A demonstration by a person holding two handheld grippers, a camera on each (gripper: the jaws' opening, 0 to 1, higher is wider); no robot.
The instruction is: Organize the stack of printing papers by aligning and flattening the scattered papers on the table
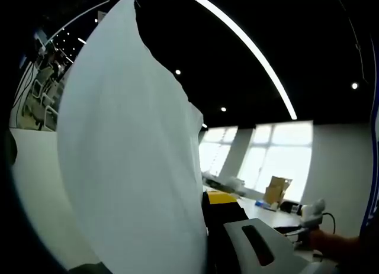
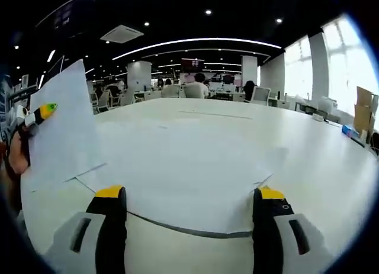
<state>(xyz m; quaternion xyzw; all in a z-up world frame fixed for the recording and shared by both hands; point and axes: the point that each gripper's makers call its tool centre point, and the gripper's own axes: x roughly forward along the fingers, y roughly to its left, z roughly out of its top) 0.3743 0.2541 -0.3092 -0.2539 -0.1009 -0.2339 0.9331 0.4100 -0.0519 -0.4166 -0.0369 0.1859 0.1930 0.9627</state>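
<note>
From where I stand, the gathering step is in hand; the left gripper (image 2: 37, 115), with its yellow-tipped fingers, is pinching one thin white sheet of printing paper (image 1: 127, 161) and holding it up off the broad white counter (image 2: 320, 150), tilted on edge at the left; the same lifted sheet fills the middle of the left gripper view. The remaining white sheets (image 2: 195, 185) lie flat on the counter in a loose, overlapping spread, corners out of line; the right gripper (image 2: 188, 210) hovers just at their near edge with its black, yellow-capped fingers spread wide, one at each side, gripping nothing. Next, I reckon, the lifted sheet wants laying squarely on the spread, then the edges nudging together and pressing flat; a gentle hand, since a single sheet bends easily.
</note>
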